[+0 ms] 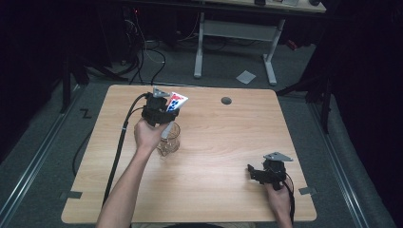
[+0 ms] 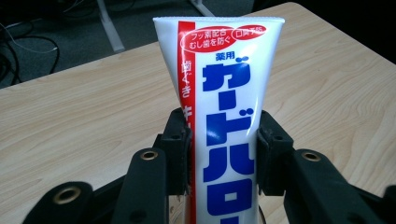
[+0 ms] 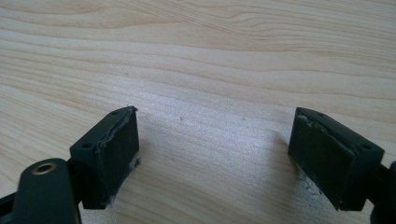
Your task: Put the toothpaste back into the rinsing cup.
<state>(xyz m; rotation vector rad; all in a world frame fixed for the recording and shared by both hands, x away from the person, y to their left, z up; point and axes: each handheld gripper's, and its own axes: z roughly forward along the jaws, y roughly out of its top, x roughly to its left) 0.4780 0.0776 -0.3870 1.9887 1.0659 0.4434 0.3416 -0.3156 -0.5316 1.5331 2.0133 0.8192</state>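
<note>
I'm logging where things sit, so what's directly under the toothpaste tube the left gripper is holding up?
In the high view, a clear glass cup stands on the table below the toothpaste tube, clamped in the left gripper. The hand and gripper hide the tube's lower end and part of the cup.

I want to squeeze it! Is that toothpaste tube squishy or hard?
Probably squishy: the tube is thin plastic, flat at its crimped end. The left gripper pinches it from both sides, so it may bulge. Its glossy skin could be slippery.
</note>
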